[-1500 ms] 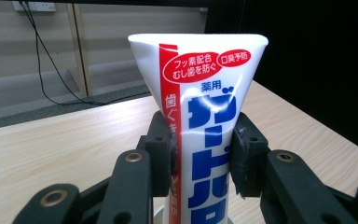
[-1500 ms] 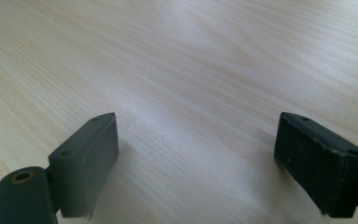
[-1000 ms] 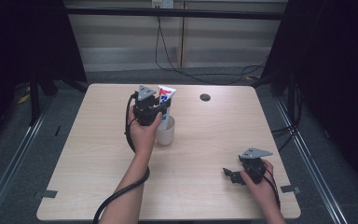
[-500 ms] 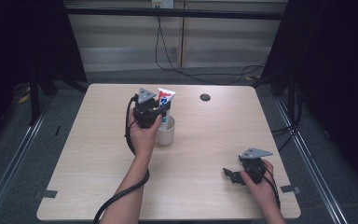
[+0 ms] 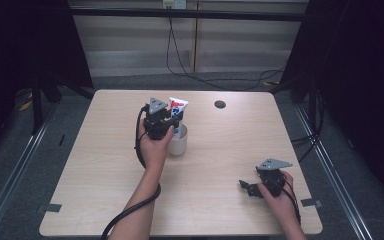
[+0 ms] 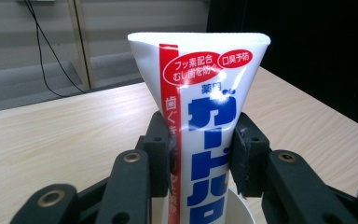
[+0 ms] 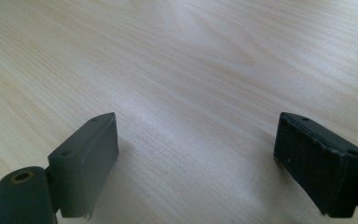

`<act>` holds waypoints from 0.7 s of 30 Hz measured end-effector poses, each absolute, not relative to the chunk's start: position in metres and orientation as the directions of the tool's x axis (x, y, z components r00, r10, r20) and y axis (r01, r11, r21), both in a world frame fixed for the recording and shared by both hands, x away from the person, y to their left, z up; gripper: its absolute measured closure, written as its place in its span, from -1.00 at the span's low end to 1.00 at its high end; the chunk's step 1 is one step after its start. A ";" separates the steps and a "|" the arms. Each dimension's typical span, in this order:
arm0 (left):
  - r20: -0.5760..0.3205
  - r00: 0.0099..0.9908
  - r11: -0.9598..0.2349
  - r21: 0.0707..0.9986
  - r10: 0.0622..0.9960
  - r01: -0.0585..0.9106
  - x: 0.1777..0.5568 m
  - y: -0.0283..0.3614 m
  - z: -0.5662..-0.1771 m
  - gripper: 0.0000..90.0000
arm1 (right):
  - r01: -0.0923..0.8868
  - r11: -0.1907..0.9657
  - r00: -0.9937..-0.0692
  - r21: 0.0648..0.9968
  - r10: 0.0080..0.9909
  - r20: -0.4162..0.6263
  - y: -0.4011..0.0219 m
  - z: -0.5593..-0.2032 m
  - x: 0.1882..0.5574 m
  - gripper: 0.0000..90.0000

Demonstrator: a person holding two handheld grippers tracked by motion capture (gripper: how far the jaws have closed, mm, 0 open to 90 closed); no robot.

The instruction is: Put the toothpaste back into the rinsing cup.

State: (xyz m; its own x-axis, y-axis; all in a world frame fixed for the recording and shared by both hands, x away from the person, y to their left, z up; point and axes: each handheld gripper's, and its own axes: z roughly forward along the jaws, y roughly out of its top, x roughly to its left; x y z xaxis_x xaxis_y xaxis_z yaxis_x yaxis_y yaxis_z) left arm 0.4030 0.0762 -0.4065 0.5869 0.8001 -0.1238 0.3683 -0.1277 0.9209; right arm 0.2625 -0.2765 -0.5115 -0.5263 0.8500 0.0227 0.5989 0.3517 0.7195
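A white toothpaste tube [image 5: 177,107] with red and blue print stands upright in a white cup [image 5: 178,142] near the table's middle. My left gripper [image 5: 167,120] is shut on the tube above the cup's rim. In the left gripper view the tube [image 6: 205,116] fills the gap between the two black jaws, its flat crimped end up, and the cup's rim [image 6: 242,212] shows below. My right gripper [image 5: 247,187] rests low on the table at the front right, open, with only bare wood [image 7: 191,93] between its fingers.
A small dark round hole [image 5: 220,104] sits in the wooden table [image 5: 90,190] near the far edge. Cables hang against the back wall. Dark floor and metal rails flank the table on both sides.
The left gripper has shifted slightly with the tube in the cup. The right gripper has not moved.
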 end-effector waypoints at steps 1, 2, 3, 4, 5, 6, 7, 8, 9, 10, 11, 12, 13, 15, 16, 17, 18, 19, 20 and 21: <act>-0.125 0.587 -0.127 0.921 0.800 0.368 0.403 0.076 -0.407 0.43 | 0.599 0.352 -0.526 0.719 0.850 0.023 -0.277 -0.511 0.262 -0.70; -0.127 0.586 -0.124 0.921 0.801 0.369 0.402 0.075 -0.407 0.43 | 0.599 0.352 -0.526 0.720 0.850 0.023 -0.276 -0.511 0.263 -0.70; -0.126 0.584 -0.125 0.920 0.802 0.371 0.402 0.075 -0.407 0.42 | 0.599 0.352 -0.526 0.719 0.850 0.023 -0.277 -0.511 0.262 -0.70; -0.130 0.585 -0.123 0.920 0.801 0.372 0.402 0.075 -0.408 0.42 | 0.599 0.352 -0.526 0.719 0.850 0.023 -0.277 -0.511 0.263 -0.70; -0.130 0.584 -0.123 0.920 0.801 0.373 0.402 0.075 -0.409 0.42 | 0.599 0.352 -0.526 0.719 0.850 0.023 -0.277 -0.511 0.263 -0.70; -0.128 0.585 -0.127 0.918 0.801 0.375 0.402 0.075 -0.409 0.42 | 0.599 0.352 -0.526 0.719 0.850 0.023 -0.276 -0.511 0.263 -0.70; -0.127 0.586 -0.129 0.919 0.800 0.374 0.402 0.075 -0.410 0.42 | 0.599 0.352 -0.526 0.719 0.850 0.023 -0.276 -0.511 0.262 -0.70; -0.132 0.583 -0.121 0.919 0.802 0.376 0.402 0.075 -0.411 0.42 | 0.599 0.351 -0.526 0.720 0.850 0.023 -0.276 -0.511 0.262 -0.70; -0.130 0.582 -0.125 0.918 0.802 0.377 0.401 0.075 -0.411 0.42 | 0.599 0.352 -0.526 0.720 0.850 0.022 -0.276 -0.511 0.262 -0.70; -0.128 0.584 -0.129 0.917 0.802 0.378 0.401 0.075 -0.412 0.41 | 0.599 0.352 -0.526 0.720 0.850 0.022 -0.276 -0.511 0.262 -0.70; -0.127 0.582 -0.131 0.915 0.803 0.380 0.400 0.075 -0.413 0.41 | 0.599 0.352 -0.526 0.720 0.850 0.022 -0.276 -0.512 0.262 -0.70; -0.127 0.582 -0.131 0.915 0.803 0.382 0.400 0.075 -0.414 0.41 | 0.599 0.352 -0.526 0.720 0.850 0.022 -0.276 -0.511 0.262 -0.70; -0.125 0.583 -0.134 0.915 0.802 0.381 0.399 0.075 -0.415 0.41 | 0.598 0.352 -0.527 0.720 0.850 0.022 -0.277 -0.512 0.263 -0.70; -0.126 0.580 -0.133 0.915 0.805 0.382 0.399 0.075 -0.416 0.40 | 0.599 0.352 -0.526 0.720 0.850 0.022 -0.277 -0.511 0.262 -0.70; -0.124 0.580 -0.136 0.913 0.805 0.384 0.398 0.075 -0.417 0.40 | 0.599 0.352 -0.526 0.720 0.850 0.022 -0.276 -0.511 0.262 -0.70; -0.123 0.580 -0.136 0.914 0.805 0.383 0.398 0.075 -0.417 0.40 | 0.599 0.352 -0.526 0.720 0.850 0.022 -0.276 -0.511 0.262 -0.70; -0.123 0.579 -0.137 0.913 0.806 0.384 0.398 0.075 -0.418 0.40 | 0.599 0.352 -0.526 0.720 0.850 0.022 -0.276 -0.512 0.262 -0.70; -0.122 0.578 -0.140 0.912 0.807 0.386 0.397 0.075 -0.419 0.39 | 0.599 0.352 -0.526 0.720 0.850 0.022 -0.276 -0.512 0.262 -0.70; -0.122 0.579 -0.139 0.912 0.806 0.386 0.397 0.075 -0.419 0.39 | 0.599 0.352 -0.526 0.720 0.850 0.022 -0.276 -0.511 0.262 -0.70; -0.124 0.580 -0.140 0.911 0.805 0.389 0.397 0.076 -0.420 0.39 | 0.599 0.352 -0.526 0.720 0.850 0.022 -0.276 -0.511 0.262 -0.70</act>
State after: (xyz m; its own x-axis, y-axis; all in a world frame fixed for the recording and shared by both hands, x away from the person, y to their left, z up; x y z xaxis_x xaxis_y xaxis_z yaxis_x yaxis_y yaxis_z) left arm 0.3973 0.0758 -0.4197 0.5801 0.8051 -0.1236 0.3889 -0.1405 0.9105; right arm 0.2625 -0.2765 -0.5115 -0.5263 0.8500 0.0221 0.5986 0.3519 0.7196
